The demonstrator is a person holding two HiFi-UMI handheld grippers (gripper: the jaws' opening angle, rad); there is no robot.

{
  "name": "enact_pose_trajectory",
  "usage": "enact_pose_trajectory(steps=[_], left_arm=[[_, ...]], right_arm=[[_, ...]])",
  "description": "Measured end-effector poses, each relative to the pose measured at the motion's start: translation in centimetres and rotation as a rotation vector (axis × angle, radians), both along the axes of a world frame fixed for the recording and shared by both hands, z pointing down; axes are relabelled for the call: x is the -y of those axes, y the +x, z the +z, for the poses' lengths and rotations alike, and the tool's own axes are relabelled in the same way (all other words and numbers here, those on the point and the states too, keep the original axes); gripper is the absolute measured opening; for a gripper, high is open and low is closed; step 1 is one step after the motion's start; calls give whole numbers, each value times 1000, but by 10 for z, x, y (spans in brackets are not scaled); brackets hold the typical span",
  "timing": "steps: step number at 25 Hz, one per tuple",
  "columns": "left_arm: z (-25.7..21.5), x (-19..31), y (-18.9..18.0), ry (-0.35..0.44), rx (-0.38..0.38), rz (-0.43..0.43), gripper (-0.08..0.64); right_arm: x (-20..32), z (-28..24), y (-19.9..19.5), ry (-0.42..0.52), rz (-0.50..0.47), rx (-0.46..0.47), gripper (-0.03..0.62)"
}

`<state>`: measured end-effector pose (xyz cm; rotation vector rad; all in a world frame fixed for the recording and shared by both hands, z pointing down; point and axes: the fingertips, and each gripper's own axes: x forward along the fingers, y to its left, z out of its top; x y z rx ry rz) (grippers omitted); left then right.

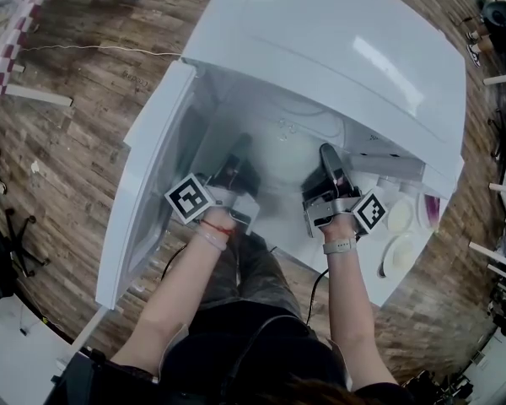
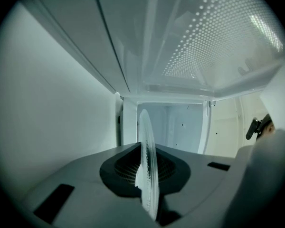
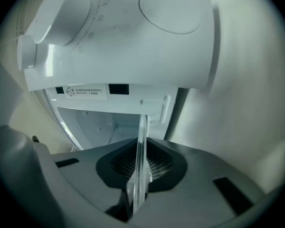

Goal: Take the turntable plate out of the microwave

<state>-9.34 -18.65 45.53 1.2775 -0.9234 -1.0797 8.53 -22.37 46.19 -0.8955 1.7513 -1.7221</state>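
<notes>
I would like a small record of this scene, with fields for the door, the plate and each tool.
door: microwave door open, on the left in the head view
plate: glass turntable plate within the cavity; lifted or resting, cannot tell
left: left tool shut on the plate's rim
right: right tool shut on the plate's rim, on the opposite side

Bright light from above fills the head view. Pale glare streaks lie on the microwave (image 1: pixel 346 40) top, while its cavity is dimmer and hazy round the plate (image 1: pixel 291 154). The floor (image 1: pixel 84 99) planks bow at the edges. Both gripper views are dim, blue-grey and black-cornered. The near jaws blur and the plate's rim glints.
</notes>
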Motion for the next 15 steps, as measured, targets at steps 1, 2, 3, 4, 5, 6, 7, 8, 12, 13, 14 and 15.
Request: enact_pose_trajectory(steps=[1, 2, 3, 4, 5, 6, 7, 8, 12, 13, 14, 15], left_arm=[[1, -1, 0, -5, 2, -2, 31], [3, -2, -1, -9, 3, -6, 31], [4, -3, -1, -12, 4, -9, 31], [5, -4, -1, -12, 7, -10, 31], [6, -6, -2, -11, 9, -11, 31], [6, -6, -1, -9, 9, -11, 31], [7, -7, 0, -7, 8, -11, 31], [6, -7, 0, -4, 8, -12, 30], [0, -9, 5, 16, 13, -15, 30], [-1, -10, 6, 16, 13, -14, 31], [-2, -11, 6, 15, 11, -13, 30], [-3, -14, 7, 13, 9, -14, 29]], right_arm=[[-1, -1, 0, 11, 11, 10, 43], [-3, -1, 1, 19, 17, 15, 40], [-5, 0, 0, 24, 19, 15, 40], [-7, 0, 0, 28, 21, 14, 40], [-9, 0, 0, 36, 22, 12, 40], [-11, -1, 0, 49, 22, 7, 40], [-12, -2, 2, 65, 21, -1, 40], [-13, -4, 3, 81, 18, -8, 40], [-15, -13, 6, 108, 16, -4, 40], [-16, -15, 7, 110, 16, -3, 40], [-18, -16, 7, 110, 15, -3, 40], [-20, -17, 8, 111, 12, -5, 40]])
